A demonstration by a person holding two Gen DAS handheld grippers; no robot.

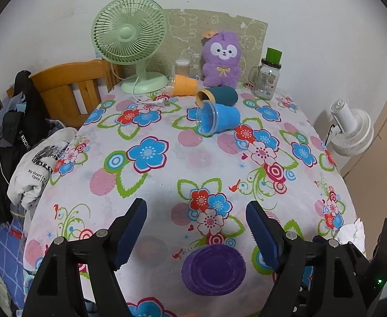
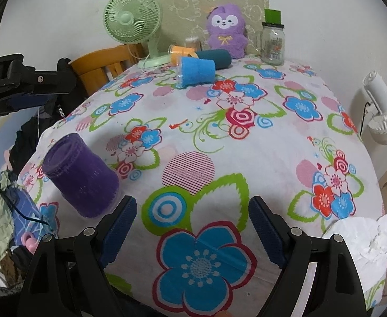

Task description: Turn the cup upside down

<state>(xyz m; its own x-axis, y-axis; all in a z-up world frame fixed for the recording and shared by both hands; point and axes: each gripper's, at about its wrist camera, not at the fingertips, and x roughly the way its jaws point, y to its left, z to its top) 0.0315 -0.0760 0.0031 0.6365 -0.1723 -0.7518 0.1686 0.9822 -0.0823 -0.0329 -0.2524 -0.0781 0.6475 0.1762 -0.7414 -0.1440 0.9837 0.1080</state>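
Counter (image 2: 259, 158) under floral cloth, wall along far edge. Green fan (image 1: 130, 42) at far left corner, purple plush (image 1: 221, 58) mid far edge, glass jar (image 1: 267, 78) toward far right. Three cups on sides near far edge: blue cup (image 1: 217, 117), teal cup (image 1: 218, 95), orange cup (image 1: 184, 84). Purple cup (image 2: 81, 175) upside down at near left corner, base up, probably flat on cloth. Left tongs (image 1: 196, 227) spread wide above it, gripping nothing. Right tongs (image 2: 192, 227) likewise released, empty, over near edge.
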